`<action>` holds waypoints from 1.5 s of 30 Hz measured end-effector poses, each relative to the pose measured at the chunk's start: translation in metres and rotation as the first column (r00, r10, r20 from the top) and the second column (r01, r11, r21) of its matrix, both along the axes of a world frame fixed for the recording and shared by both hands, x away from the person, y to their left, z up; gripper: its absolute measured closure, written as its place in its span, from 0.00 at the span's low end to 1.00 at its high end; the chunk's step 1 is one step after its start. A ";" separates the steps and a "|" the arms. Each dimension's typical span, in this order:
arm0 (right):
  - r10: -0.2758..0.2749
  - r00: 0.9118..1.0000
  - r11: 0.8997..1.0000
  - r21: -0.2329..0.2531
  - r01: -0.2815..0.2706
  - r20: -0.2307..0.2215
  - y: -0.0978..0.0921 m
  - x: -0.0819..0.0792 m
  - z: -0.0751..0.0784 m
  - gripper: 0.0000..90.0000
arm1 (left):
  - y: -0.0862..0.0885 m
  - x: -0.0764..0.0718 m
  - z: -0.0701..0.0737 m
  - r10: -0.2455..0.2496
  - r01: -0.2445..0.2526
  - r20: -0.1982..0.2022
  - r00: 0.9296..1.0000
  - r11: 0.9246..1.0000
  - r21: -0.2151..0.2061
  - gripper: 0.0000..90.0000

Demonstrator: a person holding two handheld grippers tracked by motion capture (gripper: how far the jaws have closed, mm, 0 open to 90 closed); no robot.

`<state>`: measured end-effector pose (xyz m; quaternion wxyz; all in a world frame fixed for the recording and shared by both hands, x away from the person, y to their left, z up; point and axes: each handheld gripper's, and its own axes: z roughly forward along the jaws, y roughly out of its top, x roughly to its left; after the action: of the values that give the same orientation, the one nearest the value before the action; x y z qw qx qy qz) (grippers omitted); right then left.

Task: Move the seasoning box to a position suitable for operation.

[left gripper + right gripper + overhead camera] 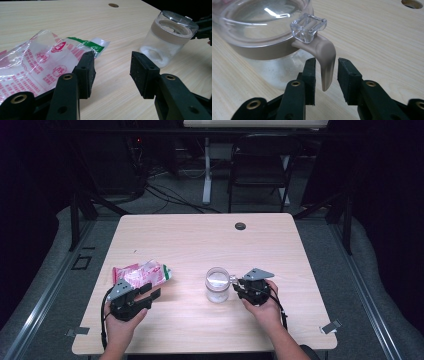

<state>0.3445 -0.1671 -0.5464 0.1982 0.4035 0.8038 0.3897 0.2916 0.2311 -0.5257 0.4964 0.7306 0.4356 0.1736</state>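
Note:
A clear jar (218, 284) with a clear lid and a beige seal band stands upright on the wooden table (200, 235), with white residue at its bottom (152, 53). Its beige latch tab (327, 60) hangs down between the jaws of my right gripper (326, 67), which stand narrowly open with a small gap on each side. A crumpled plastic bag (142, 273) with red and green print lies at the left. My left gripper (151, 291) sits just right of the bag (42, 62), open, with nothing between its jaws (112, 67).
A round cable hole (240, 226) lies in the far part of the table. Behind the table stand a black folding chair (260, 165) and a white desk leg (206, 170). Bare wood stretches between and beyond the bag and jar.

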 end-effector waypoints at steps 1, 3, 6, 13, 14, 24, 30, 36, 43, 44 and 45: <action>-0.004 1.000 1.000 0.004 0.004 -0.003 0.001 0.002 -0.001 0.76 | 0.001 -0.001 0.000 0.004 -0.004 -0.004 1.000 1.000 0.000 0.61; -0.003 1.000 1.000 -0.001 0.003 -0.011 0.002 0.005 -0.002 0.78 | 0.004 -0.003 0.000 0.013 -0.013 -0.004 1.000 1.000 -0.007 0.61; -0.014 0.999 1.000 0.005 0.015 -0.032 0.004 0.009 -0.005 0.80 | 0.007 -0.006 0.000 0.022 -0.022 -0.007 1.000 1.000 0.002 0.61; -0.006 0.999 1.000 -0.005 0.006 -0.047 0.009 0.014 -0.006 0.84 | 0.010 -0.009 0.000 0.041 -0.041 -0.006 0.999 0.999 0.005 0.61; -0.010 0.999 1.000 -0.012 0.010 -0.041 0.009 0.014 -0.006 0.85 | 0.010 -0.009 0.000 0.043 -0.043 -0.006 0.999 0.999 0.002 0.61; 0.006 1.000 0.999 -0.042 -0.007 -0.028 0.011 0.011 -0.005 0.86 | 0.009 -0.008 0.000 0.030 -0.030 -0.003 1.000 1.000 0.002 0.61; 0.040 0.999 0.998 -0.053 -0.041 -0.030 0.012 0.005 -0.005 0.86 | 0.005 -0.005 0.001 0.012 -0.012 0.004 1.000 1.000 0.000 0.61; 0.071 0.997 0.996 -0.056 -0.073 -0.029 0.013 -0.002 -0.004 0.86 | -0.001 0.001 0.000 -0.014 0.014 0.003 1.000 1.000 0.004 0.61; 0.103 0.994 0.993 -0.059 -0.105 -0.031 0.010 -0.009 -0.004 0.85 | -0.008 0.006 0.001 -0.045 0.045 0.009 0.999 0.999 -0.006 0.61; 0.102 0.994 0.994 -0.040 -0.103 -0.032 0.010 -0.010 -0.005 0.85 | -0.009 0.007 0.001 -0.048 0.048 0.010 0.999 0.999 -0.008 0.62; 0.103 0.994 0.994 -0.039 -0.104 -0.031 0.009 -0.010 -0.005 0.84 | -0.010 0.007 0.001 -0.051 0.051 0.005 0.999 0.999 -0.008 0.62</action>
<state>0.3341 -0.1579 -0.5513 0.1743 0.3630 0.8340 0.3772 0.2986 0.2214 -0.5250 0.5045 0.7389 0.4165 0.1609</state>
